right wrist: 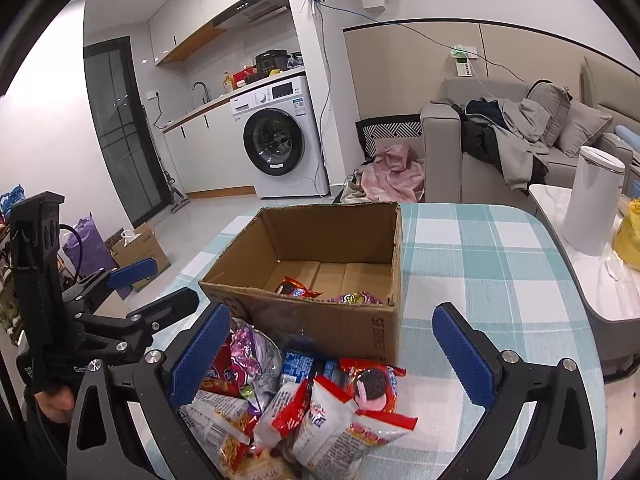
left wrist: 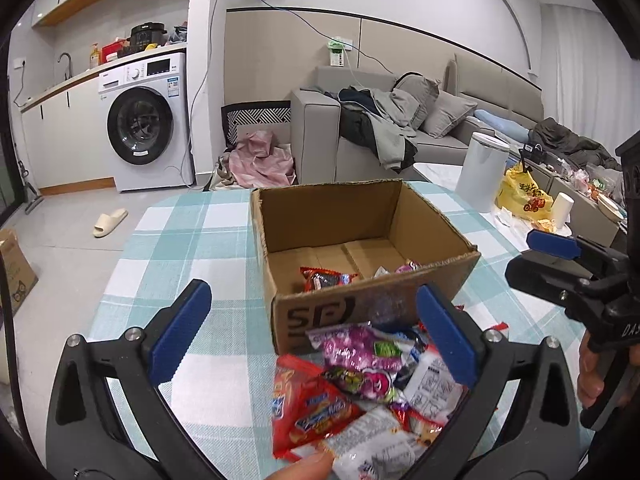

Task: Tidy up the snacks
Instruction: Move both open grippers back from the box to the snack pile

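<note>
Cardboard box [left wrist: 360,312] upright and open-topped on checked tablecloth [left wrist: 180,248], a few snack packets [left wrist: 326,279] already lying on its floor near the front wall. Snack pile [left wrist: 360,392] heaped on the cloth just in front of the box, touching or almost touching its near wall; packets mixed, overlapping, mostly foil and plastic wrappers.

Left gripper [left wrist: 312,342] poised above the pile, jaws spread wide apart, nothing clamped; blue pads clear of every wrapper. Right gripper [right wrist: 332,354] likewise over the pile, jaws fully apart, nothing held. Each tool visible at the edge of the other's view, side by side, both angled down toward the heap. Fingertip of a hand [left wrist: 304,468] visible at the bottom edge of the left view.

Step in hand, by judgement: between placements, with both tools empty and lined up for a fresh pick from the pile. Task partly done: small share boxed, bulk of the pile outstanding.

Next move, by judgement: selecting one top-lying packet per tool, lowering with pads either side of it, closing gently, then lifting over the near wall and releasing inside. Risks noted: slippery wrappers sliding out of the pads, neighbouring packets dragged along, near wall of the box nudged on the way across.

White canister [right wrist: 592,204] far right, well clear of the work.
</note>
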Available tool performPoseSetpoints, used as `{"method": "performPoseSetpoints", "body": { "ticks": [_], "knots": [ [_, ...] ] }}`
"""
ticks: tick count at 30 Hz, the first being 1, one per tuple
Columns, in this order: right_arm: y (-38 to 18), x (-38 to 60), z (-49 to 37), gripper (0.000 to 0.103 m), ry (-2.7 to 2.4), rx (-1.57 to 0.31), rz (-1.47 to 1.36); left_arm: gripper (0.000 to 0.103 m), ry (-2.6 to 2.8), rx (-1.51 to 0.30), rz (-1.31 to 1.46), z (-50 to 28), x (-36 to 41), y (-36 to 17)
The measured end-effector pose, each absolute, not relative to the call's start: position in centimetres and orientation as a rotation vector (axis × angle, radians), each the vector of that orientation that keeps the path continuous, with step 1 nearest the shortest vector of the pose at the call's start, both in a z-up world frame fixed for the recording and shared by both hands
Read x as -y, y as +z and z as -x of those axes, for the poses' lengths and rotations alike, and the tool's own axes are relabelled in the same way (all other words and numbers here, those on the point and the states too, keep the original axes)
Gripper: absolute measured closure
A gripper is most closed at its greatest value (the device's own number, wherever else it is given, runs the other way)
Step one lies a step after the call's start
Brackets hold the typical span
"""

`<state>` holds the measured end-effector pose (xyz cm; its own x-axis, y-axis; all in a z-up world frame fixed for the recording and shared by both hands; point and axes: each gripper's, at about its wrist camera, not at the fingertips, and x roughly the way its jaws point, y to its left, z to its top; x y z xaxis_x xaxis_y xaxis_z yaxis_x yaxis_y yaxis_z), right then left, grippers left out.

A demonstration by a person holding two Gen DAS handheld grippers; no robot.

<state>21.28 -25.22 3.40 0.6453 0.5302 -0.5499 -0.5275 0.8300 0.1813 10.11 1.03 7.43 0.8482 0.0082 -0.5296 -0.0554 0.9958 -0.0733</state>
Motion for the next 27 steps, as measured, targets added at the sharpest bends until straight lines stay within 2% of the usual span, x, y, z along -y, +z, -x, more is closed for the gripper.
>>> {"method": "performPoseSetpoints", "body": {
  "ticks": [17, 27],
  "knots": [
    [0.9, 25.9, -17.0, 0.000, 0.582, -0.690, 0.071, 0.001, 0.044, -0.565, 0.076, -3.0, -0.4, 6.8],
    [-1.1, 26.8, -16.8, 0.000, 0.549, -0.768, 0.063, 0.001, 0.027, -0.624, 0.055, -2.3, 0.6, 5.6]
  ]
}}
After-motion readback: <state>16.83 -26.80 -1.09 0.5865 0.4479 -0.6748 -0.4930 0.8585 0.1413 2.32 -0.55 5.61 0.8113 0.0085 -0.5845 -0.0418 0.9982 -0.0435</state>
